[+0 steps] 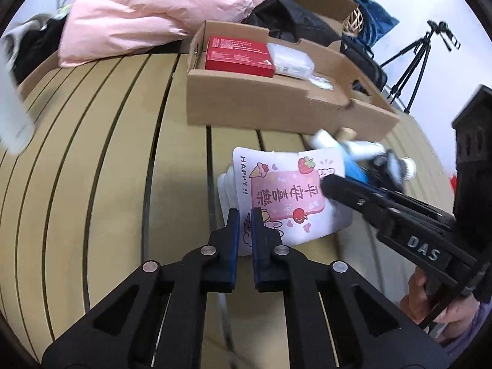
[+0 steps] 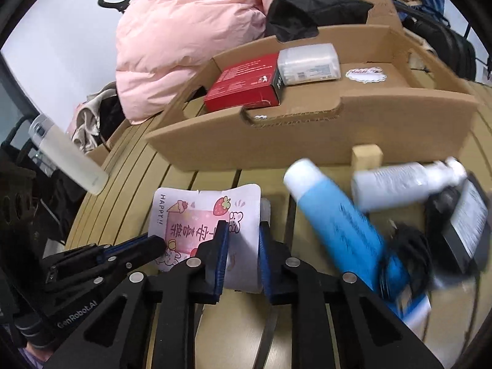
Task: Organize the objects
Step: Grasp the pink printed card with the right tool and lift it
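A white pack with a pink cartoon label (image 1: 284, 195) lies on the slatted tan surface in front of a cardboard tray (image 1: 246, 110). My left gripper (image 1: 245, 215) is nearly shut with a narrow gap, its tips at the pack's near edge. My right gripper (image 2: 244, 230) has its jaws around the pack's (image 2: 243, 212) right part, pads close to its sides. In the left wrist view the right gripper (image 1: 330, 184) reaches the pack from the right. The tray (image 2: 307, 135) holds a red box (image 2: 246, 84) and a clear plastic box (image 2: 309, 64).
A blue tube (image 2: 338, 230), a white spray bottle (image 2: 406, 184), a black device with cable (image 2: 455, 230) and a small wooden block (image 2: 367, 155) lie right of the pack. A pink padded jacket (image 2: 184, 46) and black clothes are behind the tray. A tripod (image 1: 415, 61) stands far right.
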{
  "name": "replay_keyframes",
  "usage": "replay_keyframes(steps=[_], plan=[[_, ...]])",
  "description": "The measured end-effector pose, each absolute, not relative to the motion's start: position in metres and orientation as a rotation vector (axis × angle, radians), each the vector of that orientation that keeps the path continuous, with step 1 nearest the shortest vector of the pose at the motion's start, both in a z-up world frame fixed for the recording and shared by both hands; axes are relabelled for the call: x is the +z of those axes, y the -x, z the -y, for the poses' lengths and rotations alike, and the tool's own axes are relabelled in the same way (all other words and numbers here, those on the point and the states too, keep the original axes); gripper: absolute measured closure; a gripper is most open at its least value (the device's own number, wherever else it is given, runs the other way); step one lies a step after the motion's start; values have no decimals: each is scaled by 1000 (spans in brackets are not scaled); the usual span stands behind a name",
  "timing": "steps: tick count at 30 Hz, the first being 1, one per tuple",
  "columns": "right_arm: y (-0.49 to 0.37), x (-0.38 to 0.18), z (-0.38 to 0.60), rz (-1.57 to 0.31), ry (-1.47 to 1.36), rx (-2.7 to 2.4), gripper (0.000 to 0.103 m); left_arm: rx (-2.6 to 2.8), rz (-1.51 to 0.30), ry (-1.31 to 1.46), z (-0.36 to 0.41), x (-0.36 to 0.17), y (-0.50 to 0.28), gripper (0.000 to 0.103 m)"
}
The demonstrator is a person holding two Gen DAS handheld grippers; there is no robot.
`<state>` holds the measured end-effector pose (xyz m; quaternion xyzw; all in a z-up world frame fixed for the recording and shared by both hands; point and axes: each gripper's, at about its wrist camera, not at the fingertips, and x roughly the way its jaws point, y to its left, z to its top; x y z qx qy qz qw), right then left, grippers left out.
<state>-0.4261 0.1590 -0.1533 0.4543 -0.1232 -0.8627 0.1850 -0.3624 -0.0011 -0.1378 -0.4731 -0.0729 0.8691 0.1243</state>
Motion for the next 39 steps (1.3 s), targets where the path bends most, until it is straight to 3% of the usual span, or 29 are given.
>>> replay_keyframes(steps=[7, 10, 14, 19, 21, 23, 24, 28, 34, 39], plan=[[323, -105, -178, 202, -1181, -2490, 89, 2519, 254, 1256, -24, -91, 275, 103], [291, -94, -191, 208, -1193, -2489, 99, 2474, 275, 1237, -36, -86, 259, 103], [271, -96, -198, 132, -1216, -2551, 100, 2491, 215, 1290, -38, -105, 265, 103], [282, -127, -222, 253, -1356, -2545, 101, 2465, 270, 1370, -30, -120, 266, 103], [285, -131, -223, 251, -1376, -2544, 101, 2408, 338, 1391, -33, -129, 268, 89], [286, -135, -222, 247, -1400, -2536, 101, 2365, 357, 1432, -41, -143, 270, 60], [287, -138, -223, 257, -1423, -2528, 101, 2370, 354, 1455, -44, -150, 272, 58], [291, -154, -233, 342, -1495, -2485, 99, 2361, 391, 1508, -57, -170, 277, 60], [291, -156, -234, 374, -1495, -2494, 98, 2429, 351, 1421, -64, -164, 271, 87], [293, -158, -235, 393, -1499, -2478, 94, 2419, 380, 1427, -59, -165, 272, 91]])
